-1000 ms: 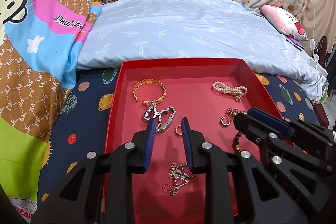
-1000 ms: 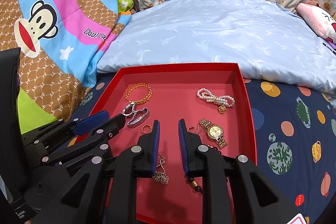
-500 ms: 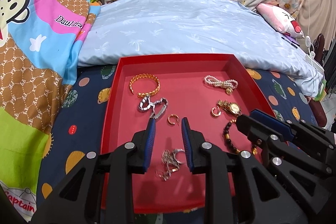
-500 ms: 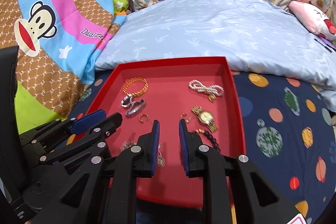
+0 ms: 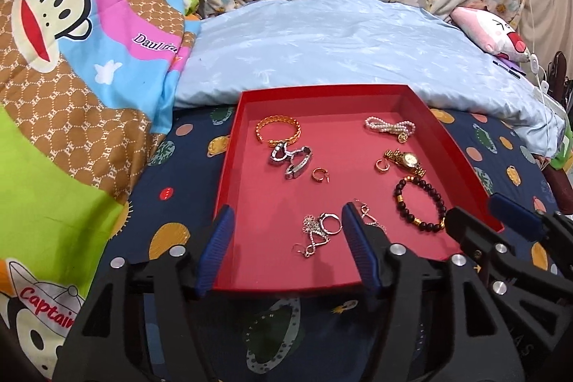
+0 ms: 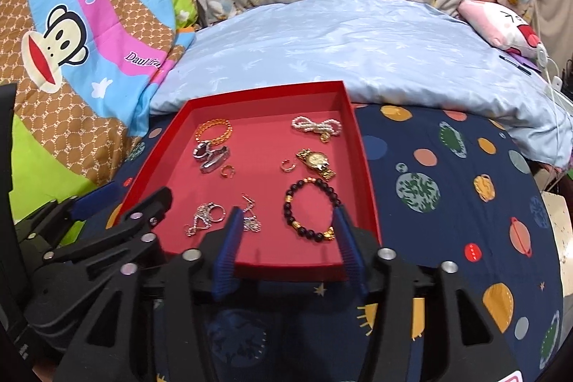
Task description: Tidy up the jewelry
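Observation:
A red tray (image 5: 229,163) (image 6: 365,167) lies on the bed and holds the jewelry: a gold bangle (image 5: 277,130) (image 6: 214,130), a silver bracelet (image 5: 290,159) (image 6: 211,155), a pearl bracelet (image 5: 389,126) (image 6: 317,125), a gold watch (image 5: 404,160) (image 6: 316,162), two small gold earrings (image 5: 319,175) (image 6: 288,165), a dark bead bracelet (image 5: 419,204) (image 6: 311,213) and silver chain pieces (image 5: 318,231) (image 6: 206,217). My left gripper (image 5: 286,235) is open and empty over the tray's near edge. My right gripper (image 6: 286,235) is open and empty, in front of the bead bracelet.
The tray rests on a dark blue planet-print sheet (image 6: 447,203). A light blue pillow (image 5: 322,49) lies behind it. A monkey-print quilt (image 5: 71,59) is piled at the left. A pink plush toy (image 5: 490,31) and white cables (image 5: 537,74) are at the far right.
Both grippers have pulled back from the tray toward its near edge and opened wide from nearly shut. The jewelry has not moved.

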The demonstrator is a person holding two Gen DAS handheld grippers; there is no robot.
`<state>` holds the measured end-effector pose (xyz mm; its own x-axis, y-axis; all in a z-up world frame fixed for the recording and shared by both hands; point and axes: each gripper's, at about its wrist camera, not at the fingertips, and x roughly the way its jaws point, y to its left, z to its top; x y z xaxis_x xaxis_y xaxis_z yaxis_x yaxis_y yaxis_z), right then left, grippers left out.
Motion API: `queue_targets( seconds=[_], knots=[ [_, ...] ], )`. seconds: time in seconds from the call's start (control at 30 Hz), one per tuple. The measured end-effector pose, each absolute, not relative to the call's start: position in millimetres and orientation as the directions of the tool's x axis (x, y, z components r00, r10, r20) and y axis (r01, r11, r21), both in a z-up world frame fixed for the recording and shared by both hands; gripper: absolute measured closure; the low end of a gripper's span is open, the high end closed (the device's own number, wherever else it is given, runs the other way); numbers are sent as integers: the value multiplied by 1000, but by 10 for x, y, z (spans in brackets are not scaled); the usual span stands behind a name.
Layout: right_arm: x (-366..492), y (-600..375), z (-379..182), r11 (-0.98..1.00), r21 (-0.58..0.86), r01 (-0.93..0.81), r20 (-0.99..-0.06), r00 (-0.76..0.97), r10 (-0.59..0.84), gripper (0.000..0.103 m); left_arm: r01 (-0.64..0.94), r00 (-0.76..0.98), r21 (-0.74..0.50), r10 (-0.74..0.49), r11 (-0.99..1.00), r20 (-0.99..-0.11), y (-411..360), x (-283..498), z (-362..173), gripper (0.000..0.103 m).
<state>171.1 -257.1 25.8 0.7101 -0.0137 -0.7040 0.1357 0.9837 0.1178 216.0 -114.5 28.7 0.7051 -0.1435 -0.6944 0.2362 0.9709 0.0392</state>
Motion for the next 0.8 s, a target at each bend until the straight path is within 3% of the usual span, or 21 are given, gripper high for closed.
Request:
queue_targets(
  seconds=[0.23,0.4,0.8],
  knots=[
    [1716,-2558,173,985,82,155,-709,704,-52,41,216,701,43,-124,976,-703,-1115,2165,176,39],
    [1757,-2608,146,980,70,187,-701,708,-85,29,171,723,60,-83,983,-686,-1062,2204,167,22],
    [1755,-2563,169,982,25,186,-694,711,-117,26,124,713,52,-53,991,-699,-975,2237,129,10]
  ],
)
